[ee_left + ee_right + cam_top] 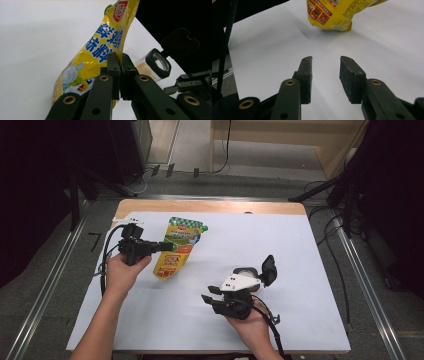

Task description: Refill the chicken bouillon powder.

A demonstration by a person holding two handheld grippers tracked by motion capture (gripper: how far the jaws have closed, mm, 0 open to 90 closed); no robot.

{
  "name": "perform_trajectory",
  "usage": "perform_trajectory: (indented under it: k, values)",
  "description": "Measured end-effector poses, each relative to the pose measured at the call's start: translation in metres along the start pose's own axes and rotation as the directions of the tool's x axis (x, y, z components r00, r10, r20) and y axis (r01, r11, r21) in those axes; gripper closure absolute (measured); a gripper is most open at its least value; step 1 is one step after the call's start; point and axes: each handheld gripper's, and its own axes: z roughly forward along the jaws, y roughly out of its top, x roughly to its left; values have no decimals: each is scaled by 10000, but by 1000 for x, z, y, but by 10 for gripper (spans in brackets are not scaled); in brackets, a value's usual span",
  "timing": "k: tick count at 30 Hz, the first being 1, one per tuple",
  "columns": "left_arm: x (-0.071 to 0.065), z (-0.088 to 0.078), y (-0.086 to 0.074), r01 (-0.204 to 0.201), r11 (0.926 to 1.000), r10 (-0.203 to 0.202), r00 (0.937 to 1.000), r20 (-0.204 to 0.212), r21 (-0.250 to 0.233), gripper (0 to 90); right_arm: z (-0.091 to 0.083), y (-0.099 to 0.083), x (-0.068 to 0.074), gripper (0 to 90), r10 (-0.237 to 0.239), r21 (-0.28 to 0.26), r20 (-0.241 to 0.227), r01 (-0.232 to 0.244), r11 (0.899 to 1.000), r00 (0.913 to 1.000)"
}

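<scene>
A yellow seasoning pouch [181, 249] with a green checked top hangs tilted over the white sheet, its lower corner touching the sheet. My left gripper [171, 246] is shut on the pouch's edge. In the left gripper view the pads [113, 67] pinch the pouch [100, 47] between them. My right gripper [208, 294] sits at the front right, jaws pointing left, open with nothing between its pads [352, 75]. The right gripper view has the pouch's bottom [334, 15] farther off. A clear jar [245, 271] with an open black flip lid [268, 269] lies just behind the right gripper.
A white sheet [280, 240] covers the wooden table, whose bare far edge [210, 206] shows at the back. The jar [156, 65] holds pale powder. Metal rails and cables run along the floor on both sides.
</scene>
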Motion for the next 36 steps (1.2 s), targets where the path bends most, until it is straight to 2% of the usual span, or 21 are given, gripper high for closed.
perform_trajectory:
  k: [8, 11, 15, 17, 20, 30, 36]
  values:
    - [-3, -17, -16, -198, 9998, 197, 9985, -511, -22, 877, 0, 1, -1, 637, -19, -39, 33, 19, 10000, 10000]
    - [-1, -23, -23, -65, 10000, 61, 9982, -601, -65, 864, -1, 2, -1, 638, -29, -85, 94, 30, 10000, 10000]
    - [1, -30, -29, -97, 9998, 84, 9976, -687, -187, 842, -1, 2, -1, 639, -21, -98, 116, 22, 9999, 9999]
    - [2, -32, -30, -92, 9992, 65, 9975, -708, -381, 819, -1, 1, -1, 639, -33, -78, 114, 34, 10000, 9999]
    - [2, -33, -31, -306, 9979, 267, 9972, -693, -566, 783, 0, 1, -1, 639, -28, -52, 114, 29, 10000, 9999]
    - [-2, -37, -31, -694, 9948, 647, 9959, -637, -750, 662, -1, 0, -4, 638, 23, -24, 96, -23, 10000, 10000]
    - [-6, -40, -34, -824, 9953, 774, 9927, -920, -517, 599, -2, 1, -9, 621, 262, 103, 70, -263, 9996, 9996]
